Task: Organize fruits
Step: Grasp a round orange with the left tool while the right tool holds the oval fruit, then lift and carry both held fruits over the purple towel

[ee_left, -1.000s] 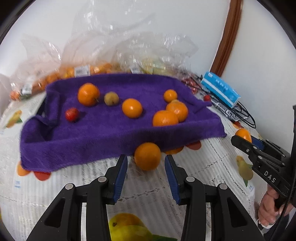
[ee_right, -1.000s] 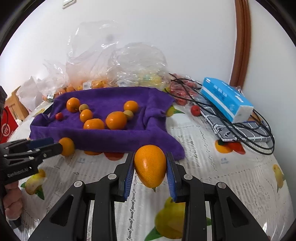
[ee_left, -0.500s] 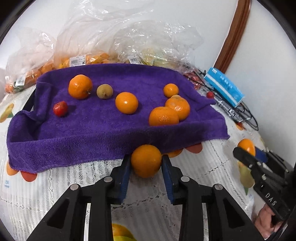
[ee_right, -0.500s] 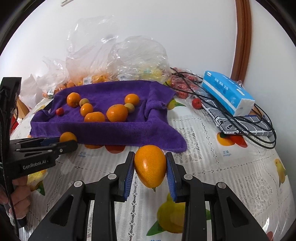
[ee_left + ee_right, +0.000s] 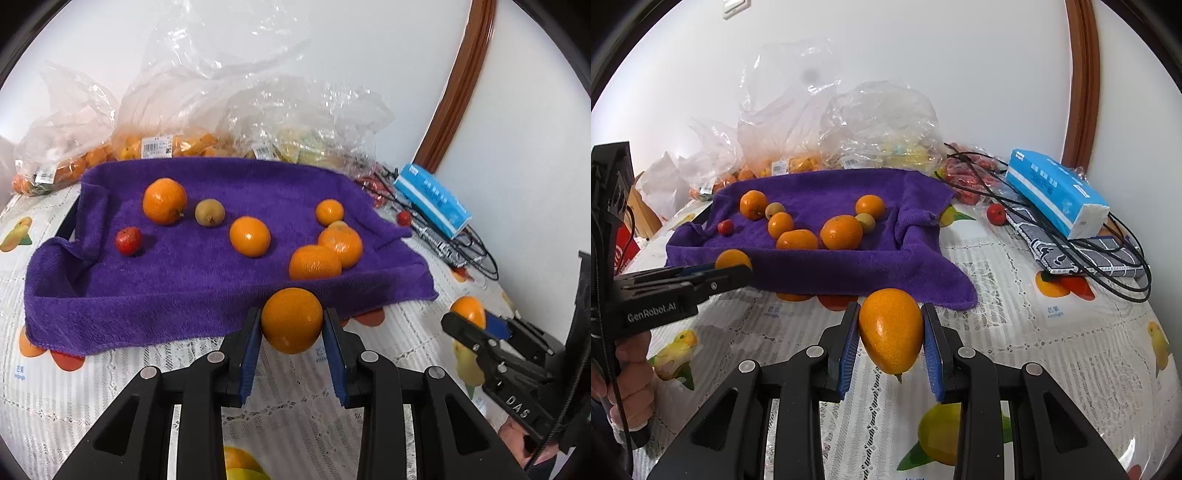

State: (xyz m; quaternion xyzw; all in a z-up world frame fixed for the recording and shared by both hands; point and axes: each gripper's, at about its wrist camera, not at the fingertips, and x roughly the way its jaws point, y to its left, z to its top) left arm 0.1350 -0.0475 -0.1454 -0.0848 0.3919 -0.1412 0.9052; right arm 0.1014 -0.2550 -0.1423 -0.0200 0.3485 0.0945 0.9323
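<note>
Closing within the last second, left gripper (image 5: 291, 325) fingers now clamp a round orange fruit (image 5: 291, 320); right gripper (image 5: 891, 334) fingers grip an oval orange fruit (image 5: 891, 330).

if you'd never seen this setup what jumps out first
The purple towel spread across the middle of the table, dotted with loose oranges, grabs the eye first. Next, each claw is shut on fruit in front of the towel's near edge: the left claw on a round orange, the right claw on an egg-shaped orange fruit. Crinkled clear bags of fruit pile up behind, against the wall.
</note>
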